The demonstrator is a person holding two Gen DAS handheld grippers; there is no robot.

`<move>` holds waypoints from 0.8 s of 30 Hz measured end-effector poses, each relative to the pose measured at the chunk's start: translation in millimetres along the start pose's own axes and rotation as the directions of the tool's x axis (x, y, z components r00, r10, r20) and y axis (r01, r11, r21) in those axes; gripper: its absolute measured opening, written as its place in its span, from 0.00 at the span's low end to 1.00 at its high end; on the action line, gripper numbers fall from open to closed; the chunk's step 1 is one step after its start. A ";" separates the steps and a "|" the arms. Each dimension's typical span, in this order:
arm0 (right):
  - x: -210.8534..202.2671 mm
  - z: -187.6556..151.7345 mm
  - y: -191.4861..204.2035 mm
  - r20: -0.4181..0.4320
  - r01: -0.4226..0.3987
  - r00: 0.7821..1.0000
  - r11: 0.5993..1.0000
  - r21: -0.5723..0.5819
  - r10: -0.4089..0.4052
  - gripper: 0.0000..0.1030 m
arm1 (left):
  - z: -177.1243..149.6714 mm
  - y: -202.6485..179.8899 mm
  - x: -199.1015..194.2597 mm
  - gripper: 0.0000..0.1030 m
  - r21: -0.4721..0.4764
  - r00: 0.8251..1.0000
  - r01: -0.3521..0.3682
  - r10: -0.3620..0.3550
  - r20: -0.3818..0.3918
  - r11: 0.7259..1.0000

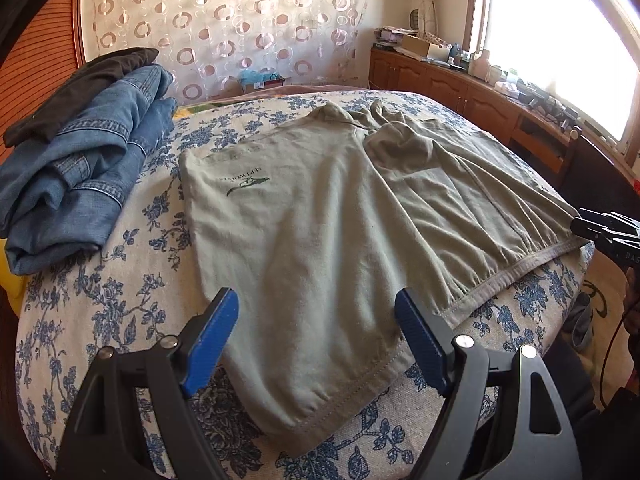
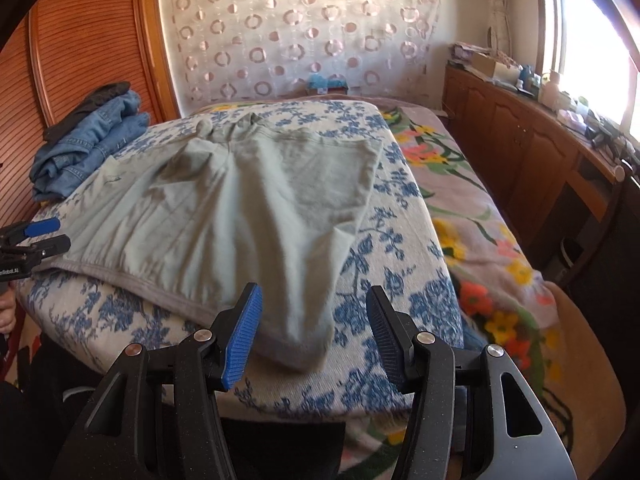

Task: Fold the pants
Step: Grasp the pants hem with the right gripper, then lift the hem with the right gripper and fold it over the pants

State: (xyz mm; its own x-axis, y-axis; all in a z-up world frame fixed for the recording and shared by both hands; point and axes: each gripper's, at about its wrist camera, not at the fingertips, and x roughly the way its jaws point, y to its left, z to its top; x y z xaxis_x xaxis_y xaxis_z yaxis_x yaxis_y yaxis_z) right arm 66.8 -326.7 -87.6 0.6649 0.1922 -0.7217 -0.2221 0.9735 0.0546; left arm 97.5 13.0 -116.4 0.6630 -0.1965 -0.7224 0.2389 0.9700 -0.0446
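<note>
Left wrist view: grey-green pants (image 1: 320, 216) lie spread flat on the bed (image 1: 120, 300)
Left gripper (image 1: 316, 340) hovers over one leg hem, jaws wide open and holding nothing; right gripper (image 2: 314, 332) hangs above the other hem, jaws likewise apart. Folded jeans (image 1: 76, 172) sit beside the pants

pants (image 1: 320, 240) on bed (image 1: 120, 300), jeans (image 1: 80, 168) left

The right gripper (image 1: 580, 226) is cut off by the frame edge, its fingers' spread unreadable there; clutter (image 1: 532, 94) beyond is too small to identify.
</note>
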 end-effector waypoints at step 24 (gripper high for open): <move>0.6 11.5 18.2 0.020 -0.112 0.993 0.993 -0.026 0.113 0.06 | -8.3 -2.1 -0.5 0.79 -0.006 1.000 -0.006 0.006 -0.018 1.000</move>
State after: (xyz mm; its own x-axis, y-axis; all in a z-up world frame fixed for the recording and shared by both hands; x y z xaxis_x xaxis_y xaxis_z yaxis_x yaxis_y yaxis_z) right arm 71.4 -307.4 -79.1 0.6499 0.3033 -0.6969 -0.3139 0.9422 0.1174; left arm 90.9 12.3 -121.6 0.6518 -0.1880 -0.7347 0.2304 0.9721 -0.0443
